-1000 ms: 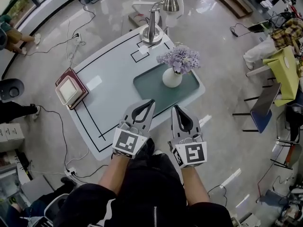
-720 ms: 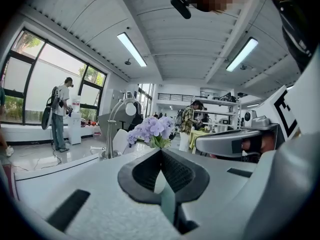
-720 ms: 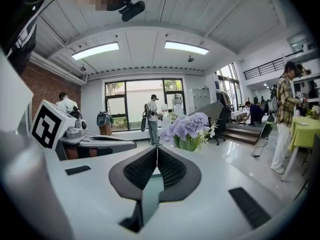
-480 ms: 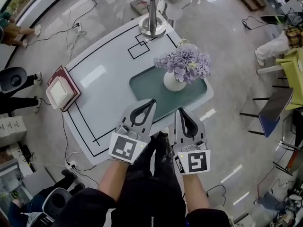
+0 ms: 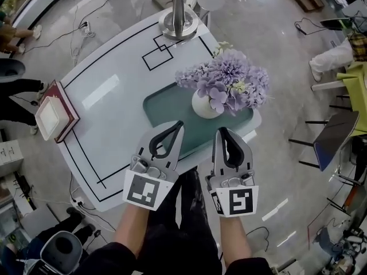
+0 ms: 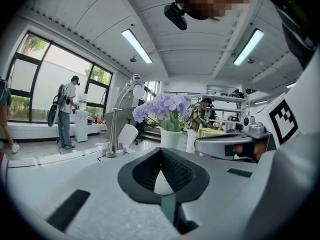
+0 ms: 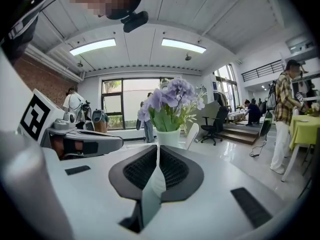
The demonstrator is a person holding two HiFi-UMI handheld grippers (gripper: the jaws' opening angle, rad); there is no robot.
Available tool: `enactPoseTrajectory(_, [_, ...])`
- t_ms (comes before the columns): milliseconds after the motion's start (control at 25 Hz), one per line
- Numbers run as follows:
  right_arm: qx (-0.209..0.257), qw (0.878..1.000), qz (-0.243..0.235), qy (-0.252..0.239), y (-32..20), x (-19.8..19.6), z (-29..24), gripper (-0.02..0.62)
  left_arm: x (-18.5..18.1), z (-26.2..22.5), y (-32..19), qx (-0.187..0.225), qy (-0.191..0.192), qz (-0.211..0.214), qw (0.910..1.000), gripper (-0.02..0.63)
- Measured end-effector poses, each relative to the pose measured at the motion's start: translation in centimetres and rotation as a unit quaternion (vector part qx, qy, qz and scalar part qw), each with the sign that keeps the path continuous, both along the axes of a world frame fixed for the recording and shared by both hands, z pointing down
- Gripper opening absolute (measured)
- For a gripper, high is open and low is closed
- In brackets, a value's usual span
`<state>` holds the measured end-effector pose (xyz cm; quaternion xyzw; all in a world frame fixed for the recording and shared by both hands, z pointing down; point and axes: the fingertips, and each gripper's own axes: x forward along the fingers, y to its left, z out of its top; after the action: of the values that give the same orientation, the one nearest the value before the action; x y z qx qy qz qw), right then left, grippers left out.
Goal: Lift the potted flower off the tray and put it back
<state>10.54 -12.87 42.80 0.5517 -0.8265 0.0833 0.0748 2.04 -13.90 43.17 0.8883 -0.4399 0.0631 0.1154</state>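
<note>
Both of my grippers were closed with nothing in them. The left gripper (image 5: 179, 124) had its jaw tips pressed together, with only the teardrop gap behind them, and the right gripper (image 5: 221, 130) was the same, fully closed. They sat side by side, a little apart, pointing away from me and slightly down.

Change over the last second: both grippers had dropped and pushed forward together. They had started over the near edge of the table (image 5: 109, 90). Now the tips hung over the near rim of the tray (image 5: 166, 105), the left tip at its near-left part and the right tip near the middle. The jaws stayed closed the whole way.

The potted flower (image 5: 205, 105) had not been touched. Its white pot stood upright on the tray, toward the far side, with the purple blooms spreading to the right. In both gripper views it was straight ahead, beyond the tips and clear of them.

My read is that this was only the approach and the lift had not started. The jaws would have to open before either could take the pot.

Farther out, a lamp base (image 5: 178, 23) stood at the table's far edge and a book (image 5: 54, 116) lay at its left edge.
</note>
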Motion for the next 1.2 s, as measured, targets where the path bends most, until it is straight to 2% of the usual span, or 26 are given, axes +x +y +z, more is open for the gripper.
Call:
enactPoseTrajectory(320, [0.020,0.999,0.019,0.020,-2.3,0.9,1.5,0.019,0.4,0.9,-0.7,0.000,-0.001,-0.004,1.0000,0.005])
enactPoseTrajectory(440, [0.026,0.999,0.021,0.023,-3.4,0.8,1.3,0.098,0.4,1.0,-0.7,0.003,-0.010,-0.001,0.9999,0.005])
enactPoseTrajectory(640, [0.043,0.998,0.031,0.018,-5.0,0.5,1.2,0.268,0.3,1.4,-0.6,0.000,-0.006,-0.006,1.0000,0.005])
enactPoseTrajectory(840, [0.028,0.999,0.030,0.030,-6.3,-0.2,2.3,0.288,-0.1,1.7,-0.3,-0.004,-0.006,-0.010,0.9999,0.005])
enactPoseTrajectory(1200, [0.050,0.998,0.030,0.021,-8.7,-1.2,2.1,0.288,-2.0,2.6,-0.5,-0.009,-0.012,-0.025,0.9996,0.005])
